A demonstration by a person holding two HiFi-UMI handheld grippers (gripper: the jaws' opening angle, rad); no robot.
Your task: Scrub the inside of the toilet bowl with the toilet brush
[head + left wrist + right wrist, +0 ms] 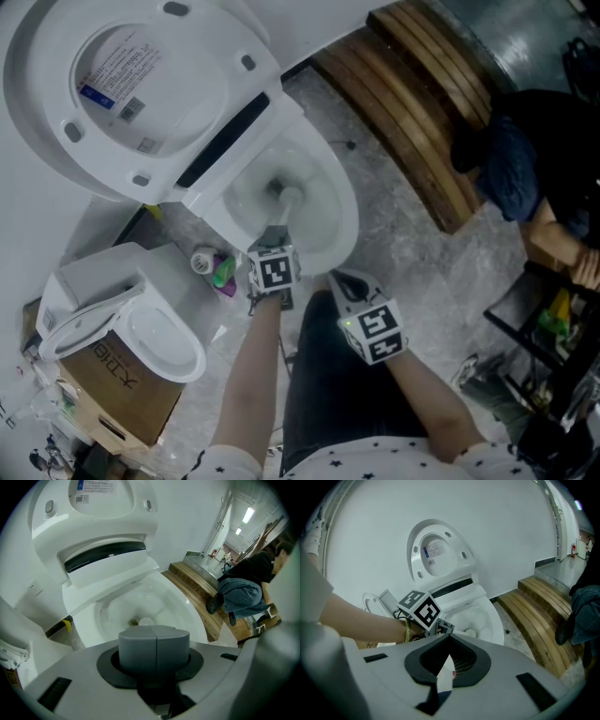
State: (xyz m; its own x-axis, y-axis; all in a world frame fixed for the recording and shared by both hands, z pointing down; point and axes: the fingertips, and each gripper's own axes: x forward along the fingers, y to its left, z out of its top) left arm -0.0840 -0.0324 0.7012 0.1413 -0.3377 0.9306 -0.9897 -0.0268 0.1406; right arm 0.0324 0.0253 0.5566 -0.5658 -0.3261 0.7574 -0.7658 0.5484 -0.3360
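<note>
Your left gripper (274, 236) is closed: in the left gripper view its 2 grey jaw halves meet along a single seam (154, 646), clamped on the handle of the toilet brush (281, 194). The brush runs straight ahead of that gripper and down into the toilet bowl (342, 220). Its pale head (146, 620) sits low in the bowl near the drain, just beyond the jaws. The raised toilet lid (122, 84) stands beyond the bowl, further ahead of the gripper and to its left.

Your right gripper (352, 284) hangs just to the right of the left one and a little behind it, outside the bowl's near rim. Its jaws are apart: the right gripper view shows a dark hollow (447, 660) with only a white slip in it. From there you see the left gripper's marker cube (419, 609) ahead and to the left, and the bowl (487, 620) ahead.

To the left of your left gripper, 2 small bottles (216, 266) stand beside the toilet's base. Further left and nearer to you, a second toilet (141, 328) rests on a cardboard box (112, 375). Well to the right of your right gripper lies a wooden slatted platform (422, 112), with a person (525, 169) in dark clothes at its far end.
</note>
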